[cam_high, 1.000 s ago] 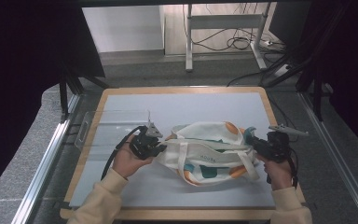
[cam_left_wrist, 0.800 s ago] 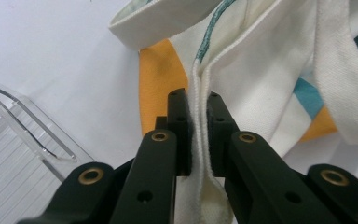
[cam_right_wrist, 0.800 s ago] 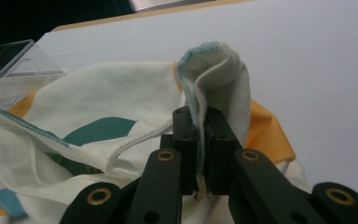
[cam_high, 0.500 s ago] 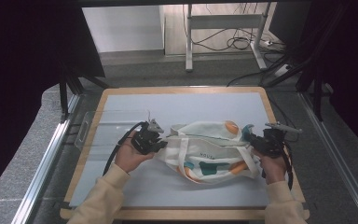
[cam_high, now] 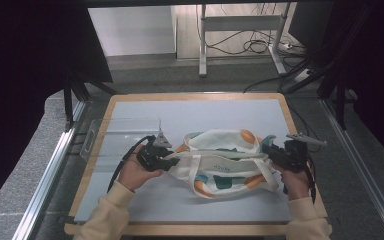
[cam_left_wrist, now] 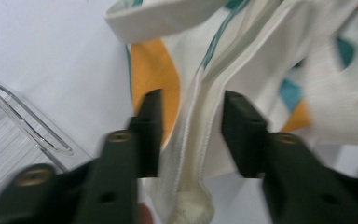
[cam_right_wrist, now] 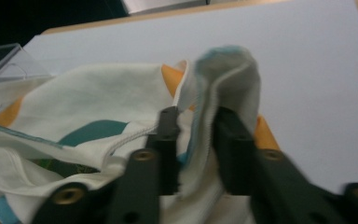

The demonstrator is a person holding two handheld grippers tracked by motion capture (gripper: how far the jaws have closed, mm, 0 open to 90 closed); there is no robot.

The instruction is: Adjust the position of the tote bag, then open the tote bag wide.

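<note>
Tote bag (cam_high: 225, 162) lying flat mid-surface (cam_high: 190, 112). My left hand-held gripper (cam_left_wrist: 191, 135) and right hand-held gripper (cam_right_wrist: 196, 149) have just been opening, released, fabric edges loose between the jaws; I withdraw level to avoid dragging the cloth.

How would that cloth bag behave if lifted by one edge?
Probably floppy: the bag lies crumpled in soft folds. Likely light, being thin fabric. Its rim would probably sag between the left gripper and the right gripper.
</note>
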